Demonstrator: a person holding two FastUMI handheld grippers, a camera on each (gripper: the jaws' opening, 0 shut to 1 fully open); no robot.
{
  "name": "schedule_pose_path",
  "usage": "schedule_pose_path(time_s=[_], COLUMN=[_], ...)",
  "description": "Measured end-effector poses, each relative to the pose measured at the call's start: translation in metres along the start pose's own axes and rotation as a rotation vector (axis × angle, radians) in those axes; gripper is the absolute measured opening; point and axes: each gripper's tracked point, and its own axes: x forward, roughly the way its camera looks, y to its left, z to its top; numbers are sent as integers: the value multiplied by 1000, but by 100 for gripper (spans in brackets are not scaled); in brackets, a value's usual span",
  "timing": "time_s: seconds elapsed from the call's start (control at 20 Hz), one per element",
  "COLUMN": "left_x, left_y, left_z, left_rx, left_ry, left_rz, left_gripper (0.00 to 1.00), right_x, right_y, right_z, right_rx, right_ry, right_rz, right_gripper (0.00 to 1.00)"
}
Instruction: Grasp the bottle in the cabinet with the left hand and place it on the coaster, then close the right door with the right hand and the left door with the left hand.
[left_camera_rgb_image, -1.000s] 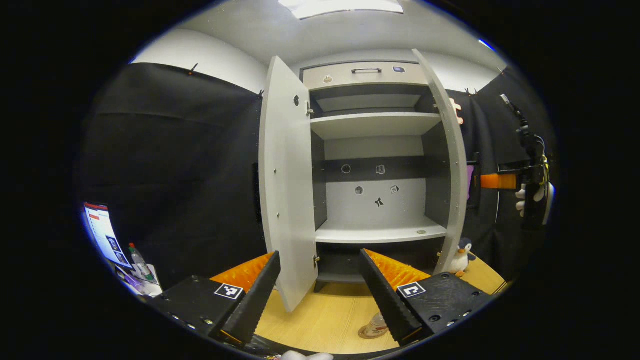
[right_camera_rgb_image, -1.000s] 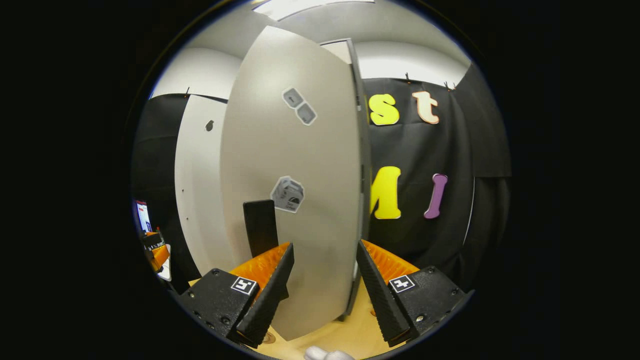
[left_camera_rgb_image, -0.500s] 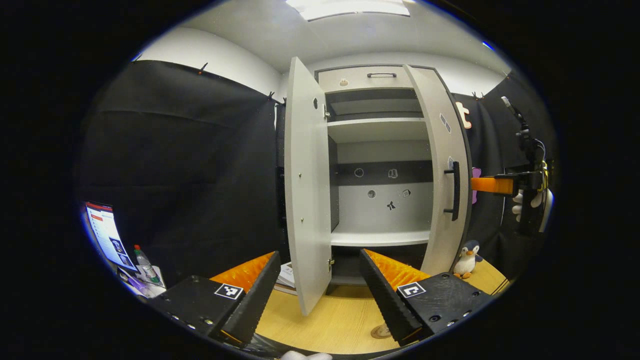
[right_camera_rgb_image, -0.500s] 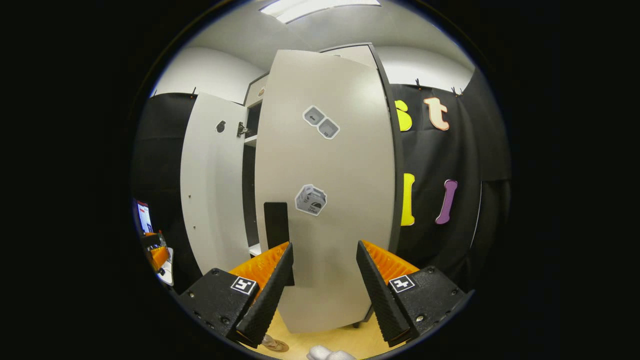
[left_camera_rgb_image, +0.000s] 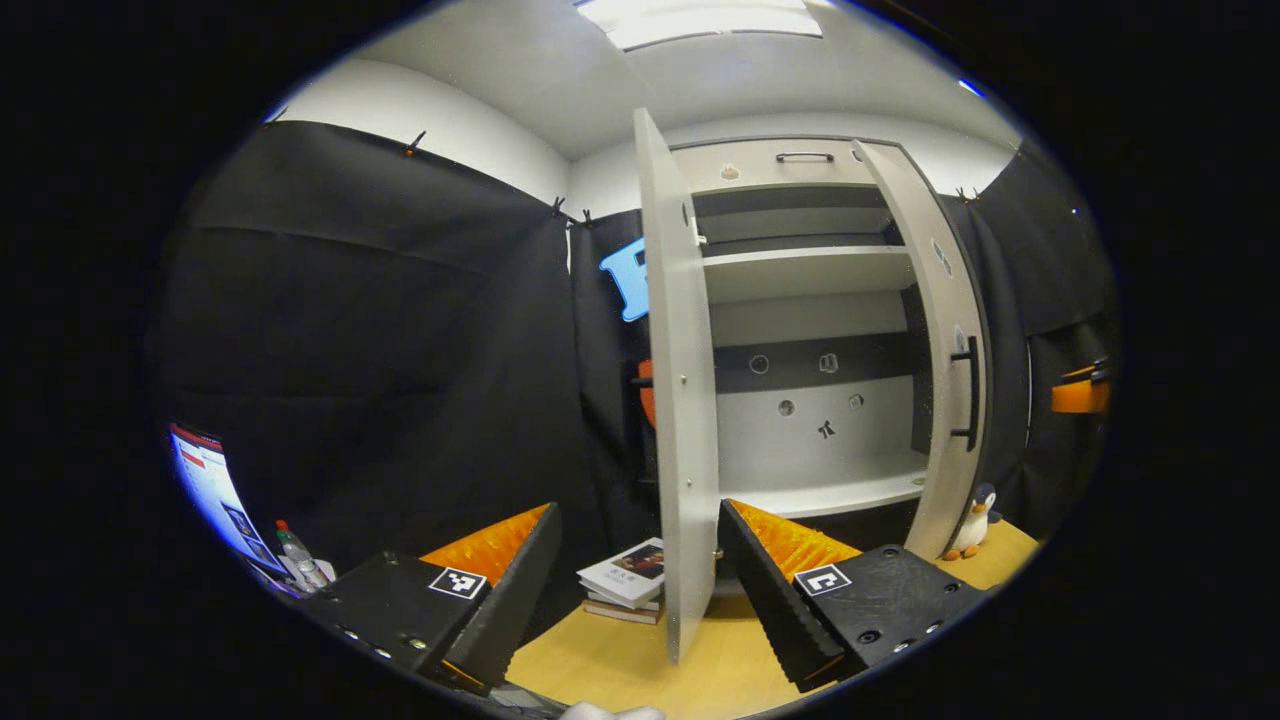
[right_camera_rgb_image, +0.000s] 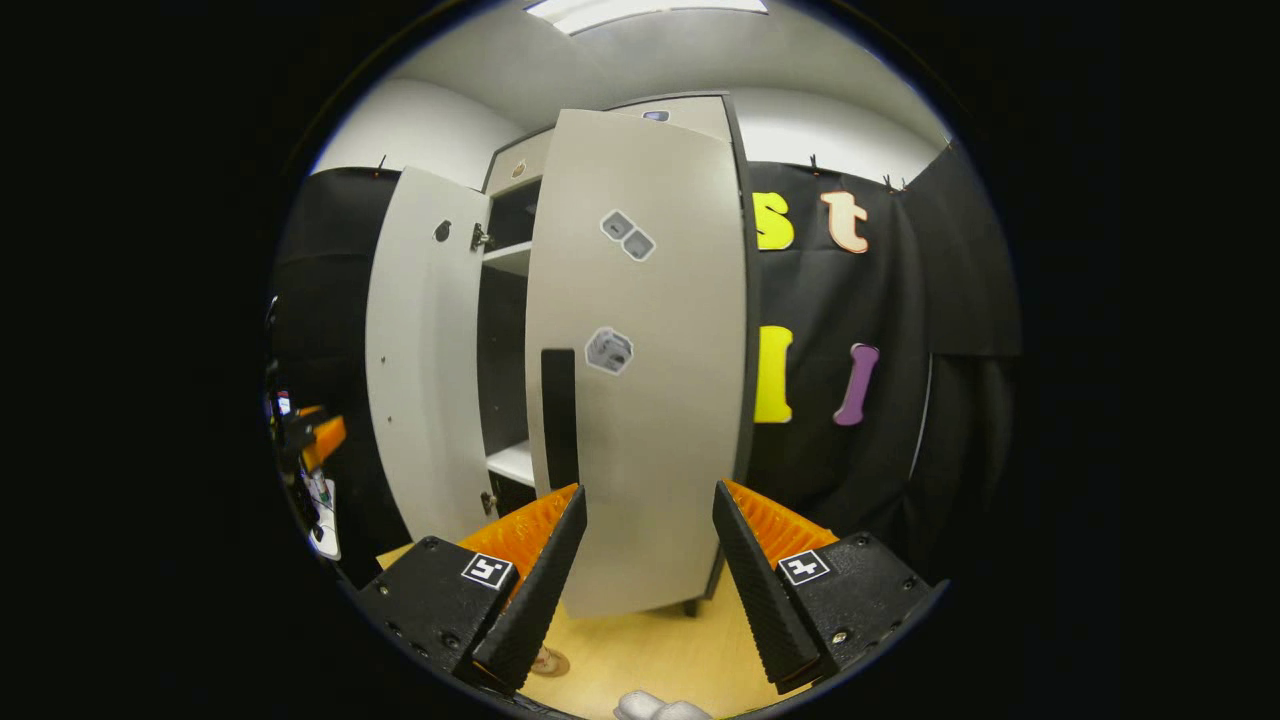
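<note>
Cabinet (left_camera_rgb_image: 800, 330) shelves bare, bottle (right_camera_rgb_image: 545, 661) low on table by my right tool (right_camera_rgb_image: 648, 560); both tools gape, empty; right door (right_camera_rgb_image: 640, 380) nearly shut, left door (left_camera_rgb_image: 680, 400) remains.

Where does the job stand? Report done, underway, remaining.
Done: the grey cabinet's shelves hold no bottle. In hand: the grey right door stands ajar, the open right gripper facing it. Left: the grey left door is wide open before the open left gripper.
</note>
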Motion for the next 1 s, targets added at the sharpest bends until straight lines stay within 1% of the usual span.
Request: schedule_pose_path(time_s=[0.1,0.3,0.4,0.5,0.6,0.65,0.7,0.8,0.85,1.0], left_x=[27,80,104,119,135,137,140,140,139,139], left_y=[21,57,64,59,62,59,58,56,56,55], left_z=[6,10,9,7,5,4,3,-2,1,3], left_rx=[-2,-8,5,15,18,13,2,-2,1,36], left_ry=[-12,0,1,5,9,1,-2,14,8,9], left_rz=[4,27,27,16,20,-15,-37,-45,-45,-33], left_gripper=[96,96,96,96,96,92,92,82,86,85], right_x=[-18,-46,-52,-57,-59,-60,-60,-58,-56,-51], right_y=[-7,-24,-31,-39,-45,-49,-53,-61,-64,-67], right_z=[-13,-35,-40,-42,-45,-46,-46,-49,-49,-49], right_rx=[13,47,58,65,68,65,59,51,52,72], right_ry=[21,61,73,83,93,93,94,101,103,98], right_rz=[-38,-107,-137,-160,-164,-165,-165,-156,-152,-138], right_gripper=[79,79,79,79,79,79,79,79,79,79])
